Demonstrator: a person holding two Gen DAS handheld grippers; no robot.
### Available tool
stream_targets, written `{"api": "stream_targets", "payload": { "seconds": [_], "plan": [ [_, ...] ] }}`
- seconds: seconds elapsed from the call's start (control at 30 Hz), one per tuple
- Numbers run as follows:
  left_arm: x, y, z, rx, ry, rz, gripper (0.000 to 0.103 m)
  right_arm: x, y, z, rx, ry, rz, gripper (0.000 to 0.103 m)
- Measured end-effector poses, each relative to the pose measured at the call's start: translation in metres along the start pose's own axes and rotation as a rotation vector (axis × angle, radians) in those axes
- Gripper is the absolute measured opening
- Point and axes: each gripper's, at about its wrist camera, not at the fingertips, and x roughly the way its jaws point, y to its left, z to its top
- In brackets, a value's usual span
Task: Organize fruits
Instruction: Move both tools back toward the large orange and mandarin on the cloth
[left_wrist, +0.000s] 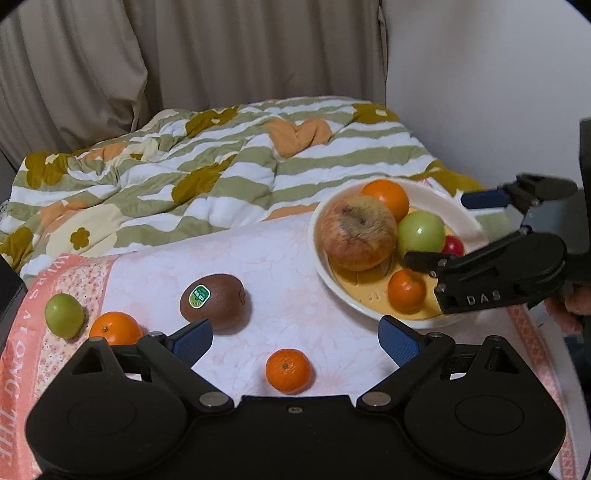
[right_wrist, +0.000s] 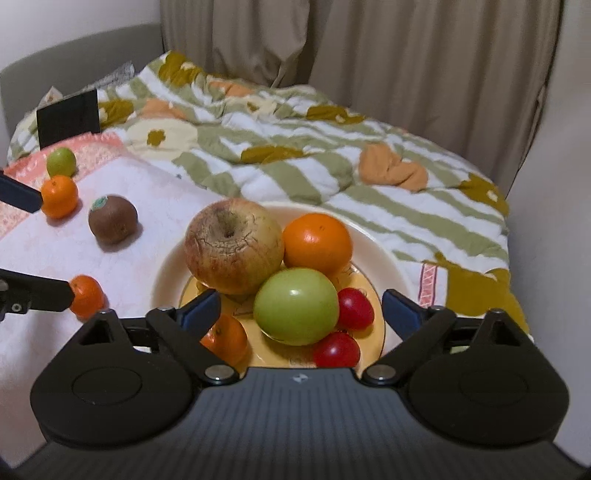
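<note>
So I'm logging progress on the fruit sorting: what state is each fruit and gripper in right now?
Left gripper: open, empty, over the cloth.
Right gripper: open, empty, over the plate.
Big apple: on plate, wrinkled.
Large orange, green fruit, two red fruits, one mandarin: on plate.
Kiwi, three loose fruits: on cloth, unsorted.

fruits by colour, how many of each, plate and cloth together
orange: 4
green: 2
red: 2
red-yellow apple: 1
brown kiwi: 1
total: 10
</note>
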Motion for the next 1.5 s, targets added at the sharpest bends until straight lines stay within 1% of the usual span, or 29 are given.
{"api": "stream_targets", "payload": {
  "seconds": [0.13, 0.27, 0.37, 0.47, 0.6, 0.8, 0.93, 1.0, 1.07, 1.2, 1.3, 1.37, 1.5],
  "plan": [
    [-0.014, 0.003, -0.001, -0.040, -0.035, -0.018, 0.098, -0.015, -0.001, -0.001, 0.043, 0.001, -0.005, 0.103],
    [-0.031, 0.004, -0.002, -0.056, -0.069, -0.008, 0.098, -0.035, -0.004, 0.001, 0.092, -0.018, -0.010, 0.103],
    [-0.045, 0.006, -0.003, -0.065, -0.096, 0.001, 0.098, -0.052, -0.001, 0.005, 0.097, -0.029, -0.021, 0.103],
    [-0.062, 0.009, -0.007, -0.074, -0.124, 0.019, 0.098, -0.068, 0.002, 0.011, 0.103, -0.038, -0.029, 0.103],
    [-0.083, 0.017, -0.014, -0.087, -0.140, 0.061, 0.098, -0.088, 0.008, 0.021, 0.150, -0.052, -0.013, 0.103],
    [-0.107, 0.044, -0.026, -0.104, -0.162, 0.116, 0.098, -0.112, 0.024, 0.033, 0.188, -0.056, -0.001, 0.103],
    [-0.119, 0.071, -0.032, -0.114, -0.181, 0.144, 0.098, -0.125, 0.044, 0.040, 0.193, -0.048, -0.006, 0.103],
    [-0.124, 0.087, -0.035, -0.117, -0.191, 0.146, 0.098, -0.130, 0.057, 0.043, 0.198, -0.042, -0.013, 0.103],
    [-0.126, 0.102, -0.038, -0.121, -0.198, 0.134, 0.098, -0.132, 0.071, 0.046, 0.203, -0.036, -0.025, 0.103],
    [-0.126, 0.135, -0.040, -0.116, -0.209, 0.062, 0.098, -0.133, 0.102, 0.051, 0.226, -0.018, -0.072, 0.103],
    [-0.123, 0.158, -0.041, -0.086, -0.216, 0.019, 0.098, -0.127, 0.123, 0.053, 0.271, 0.006, -0.117, 0.103],
    [-0.117, 0.171, -0.042, -0.072, -0.209, -0.009, 0.098, -0.123, 0.136, 0.054, 0.299, 0.018, -0.143, 0.103],
    [-0.102, 0.196, -0.042, -0.044, -0.179, -0.081, 0.098, -0.114, 0.164, 0.055, 0.326, 0.032, -0.222, 0.103]
  ]
}}
